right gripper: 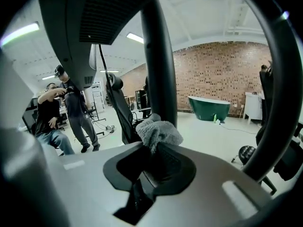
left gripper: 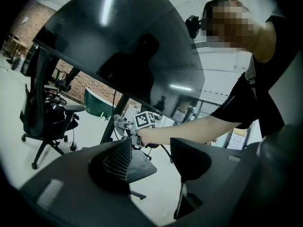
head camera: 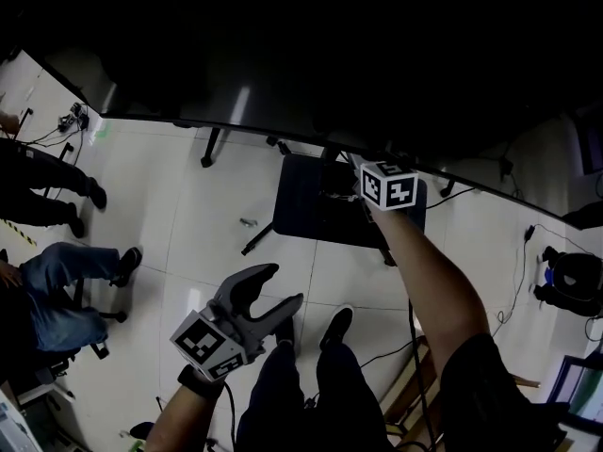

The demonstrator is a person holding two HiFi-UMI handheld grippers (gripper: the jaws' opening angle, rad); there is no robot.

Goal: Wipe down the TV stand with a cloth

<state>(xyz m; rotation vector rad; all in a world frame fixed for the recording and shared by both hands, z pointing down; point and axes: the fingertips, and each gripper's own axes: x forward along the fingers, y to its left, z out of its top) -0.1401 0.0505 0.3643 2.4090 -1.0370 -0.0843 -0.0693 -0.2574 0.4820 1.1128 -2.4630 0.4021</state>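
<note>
The TV stand has a dark base plate (head camera: 306, 210) on the floor under the big black TV screen (head camera: 311, 55). My right gripper (head camera: 347, 181) reaches down beside that plate, shut on a grey cloth (right gripper: 158, 131). In the right gripper view the bunched cloth sits just short of the stand's black upright pole (right gripper: 159, 56). My left gripper (head camera: 283, 285) hangs lower left of the stand, open and holding nothing. In the left gripper view its jaws (left gripper: 151, 150) stand apart; beyond them are the right gripper (left gripper: 124, 126), its marker cube, and the stand's base plate (left gripper: 139, 167).
The stand's thin legs (head camera: 209, 149) spread over the white tiled floor. People sit and stand at the left (head camera: 61, 285). An office chair (left gripper: 47, 112) stands nearby. Cables (head camera: 523, 271) trail on the floor at the right. A green bathtub (right gripper: 208, 107) is far behind.
</note>
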